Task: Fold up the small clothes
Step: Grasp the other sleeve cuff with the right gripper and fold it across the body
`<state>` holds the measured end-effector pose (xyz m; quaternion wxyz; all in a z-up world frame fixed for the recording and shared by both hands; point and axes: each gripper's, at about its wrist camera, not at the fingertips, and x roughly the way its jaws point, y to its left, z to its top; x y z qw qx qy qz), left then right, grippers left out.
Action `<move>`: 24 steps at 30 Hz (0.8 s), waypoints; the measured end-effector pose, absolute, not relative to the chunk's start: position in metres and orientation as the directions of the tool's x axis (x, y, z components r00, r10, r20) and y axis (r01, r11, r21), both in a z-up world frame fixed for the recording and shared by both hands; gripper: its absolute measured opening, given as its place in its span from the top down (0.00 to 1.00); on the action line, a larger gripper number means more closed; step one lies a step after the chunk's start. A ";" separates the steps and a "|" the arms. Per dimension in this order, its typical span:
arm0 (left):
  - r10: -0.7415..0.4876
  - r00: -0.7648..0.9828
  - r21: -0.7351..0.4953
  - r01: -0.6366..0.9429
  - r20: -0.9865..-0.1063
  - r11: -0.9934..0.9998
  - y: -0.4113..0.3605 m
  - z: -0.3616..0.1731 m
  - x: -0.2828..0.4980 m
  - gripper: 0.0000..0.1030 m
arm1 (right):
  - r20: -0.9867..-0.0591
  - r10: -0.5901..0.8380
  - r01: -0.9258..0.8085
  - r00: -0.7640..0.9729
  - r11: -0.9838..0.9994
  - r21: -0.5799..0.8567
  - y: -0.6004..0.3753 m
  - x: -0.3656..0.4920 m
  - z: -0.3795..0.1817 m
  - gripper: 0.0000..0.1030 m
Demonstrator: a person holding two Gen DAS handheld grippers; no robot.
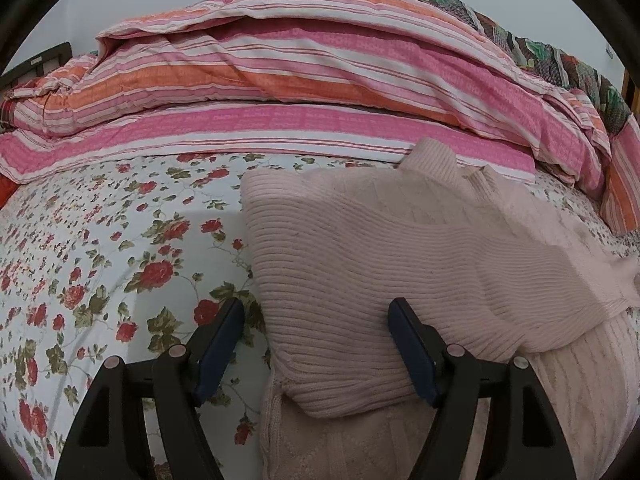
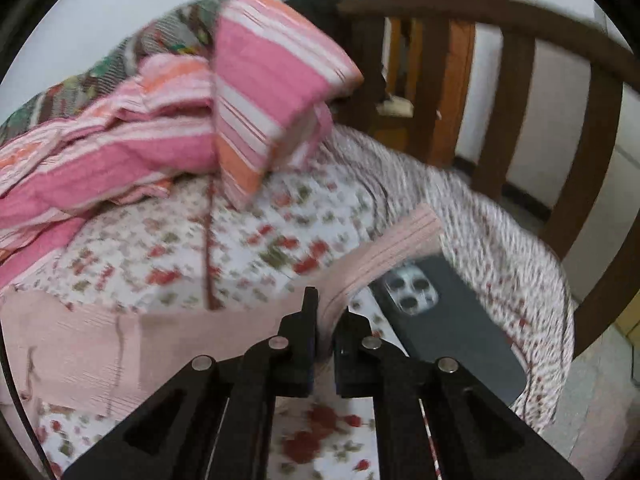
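Black arms of the left tongs (image 1: pixel 316 344) fill the bottom of the left wrist view, jaws standing wide apart with nothing pressed between them; the left pad hangs over the sheet (image 1: pixel 100 240) and the right pad over the sweater (image 1: pixel 380 248), whose folded edge lies in the gap between them. That pale pink ribbed sweater lies on the bed, on a white sheet printed with red roses and green leaves. Its upper layer is folded over a lower layer that shows near the bottom of the view. The collar points toward the far side, just beside a pink, orange and white striped quilt (image 1: pixel 300 72) heaped along the back of the bed. A second, darker patterned blanket (image 1: pixel 532 52) shows behind the quilt at the right. In the right wrist view, which is blurred, the right tongs (image 2: pixel 325 312) are closed on a pink ribbed strip of the sweater, a sleeve or hem by the look of it, which runs up and to the right from the jaws and hangs lifted above the sheet. The rest of the sweater spreads flat to the left of these tongs. A dark phone (image 2: pixel 452 320) lies camera side up on the sheet just right of the lifted strip, partly under it. Beyond the bed's corner stands a brown wooden bedframe (image 2: pixel 516 92) with upright slats.
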<state>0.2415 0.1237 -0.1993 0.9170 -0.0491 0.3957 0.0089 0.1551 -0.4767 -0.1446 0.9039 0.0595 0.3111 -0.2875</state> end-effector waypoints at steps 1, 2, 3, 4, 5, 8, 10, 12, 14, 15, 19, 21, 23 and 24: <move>-0.029 0.689 -0.092 -0.055 -0.724 0.994 0.125 -0.199 0.241 0.29 | -0.584 -0.481 0.539 0.654 0.838 -0.086 -0.465 0.157 -0.137 0.94; -0.034 0.690 -0.099 -0.055 -0.723 0.994 0.126 -0.199 0.241 0.29 | -0.569 -0.480 0.524 0.668 0.846 -0.099 -0.452 0.160 -0.130 0.94; -0.041 0.690 -0.108 -0.055 -0.722 0.993 0.127 -0.199 0.240 0.29 | -0.556 -0.477 0.507 0.681 0.854 -0.112 -0.439 0.161 -0.123 0.94; -0.045 0.691 -0.115 -0.055 -0.722 0.992 0.128 -0.198 0.240 0.29 | -0.542 -0.470 0.487 0.696 0.864 -0.124 -0.424 0.163 -0.117 0.94; -0.048 0.691 -0.119 -0.056 -0.721 0.991 0.128 -0.198 0.240 0.29 | -0.529 -0.461 0.466 0.713 0.875 -0.134 -0.407 0.165 -0.110 0.94; -0.058 0.694 -0.136 -0.058 -0.718 0.989 0.130 -0.197 0.239 0.29 | -0.504 -0.427 0.400 0.751 0.901 -0.167 -0.357 0.171 -0.094 0.94; -0.065 0.697 -0.149 -0.061 -0.714 0.987 0.132 -0.196 0.238 0.29 | -0.492 -0.398 0.355 0.774 0.917 -0.183 -0.325 0.176 -0.085 0.94; -0.071 0.703 -0.169 -0.070 -0.708 0.983 0.136 -0.194 0.236 0.29 | -0.481 -0.363 0.305 0.798 0.932 -0.197 -0.288 0.181 -0.076 0.94; -0.092 0.708 -0.202 -0.072 -0.700 0.977 0.141 -0.193 0.233 0.29 | -0.475 -0.328 0.261 0.817 0.944 -0.204 -0.256 0.186 -0.070 0.94; -0.108 0.710 -0.224 -0.073 -0.696 0.972 0.145 -0.192 0.231 0.29 | -0.474 -0.311 0.240 0.824 0.949 -0.205 -0.243 0.189 -0.069 0.94; -0.124 0.712 -0.252 -0.076 -0.691 0.965 0.151 -0.192 0.230 0.29 | -0.480 -0.220 0.135 0.849 0.969 -0.205 -0.176 0.201 -0.067 0.94; -0.129 0.713 -0.251 -0.068 -0.689 0.966 0.151 -0.191 0.230 0.29 | -0.498 -0.154 0.071 0.853 0.981 -0.183 -0.147 0.206 -0.072 0.94; -0.131 0.716 -0.244 -0.056 -0.686 0.968 0.148 -0.190 0.230 0.29 | -0.531 -0.077 0.001 0.844 0.990 -0.142 -0.125 0.210 -0.085 0.94; -0.134 0.717 -0.240 -0.048 -0.685 0.970 0.146 -0.189 0.230 0.29 | -0.552 -0.041 -0.029 0.833 0.993 -0.118 -0.116 0.213 -0.093 0.94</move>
